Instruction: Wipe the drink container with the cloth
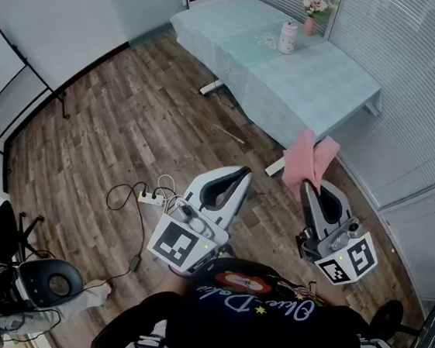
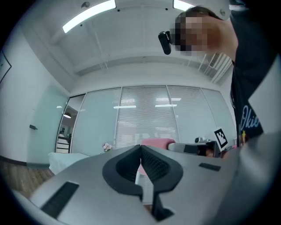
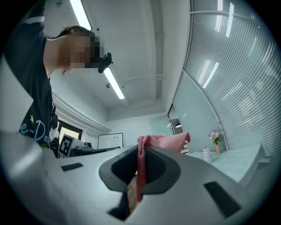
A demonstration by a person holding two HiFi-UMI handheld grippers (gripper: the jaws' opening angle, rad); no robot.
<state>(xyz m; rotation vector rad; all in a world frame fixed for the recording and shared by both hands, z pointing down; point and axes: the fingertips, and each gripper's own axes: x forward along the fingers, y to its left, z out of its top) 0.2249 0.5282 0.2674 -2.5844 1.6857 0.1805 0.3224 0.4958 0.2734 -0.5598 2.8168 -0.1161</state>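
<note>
Head view: the right gripper (image 1: 306, 187) gripped the pink cloth (image 1: 308, 159); the drink container (image 1: 288, 37) stood on the table (image 1: 325, 91) far beyond its jaws. Left gripper view: the left gripper (image 2: 140, 148) had jaws pressed together, empty. Right gripper view: the cloth sat pinched between the jaws.

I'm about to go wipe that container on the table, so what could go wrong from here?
Most of the pink cloth sticks out loose past the right gripper, so it could slip out. The drink container stands free beside a flower vase; wiping it one-handed, with the left gripper shut and empty, could tip either.
</note>
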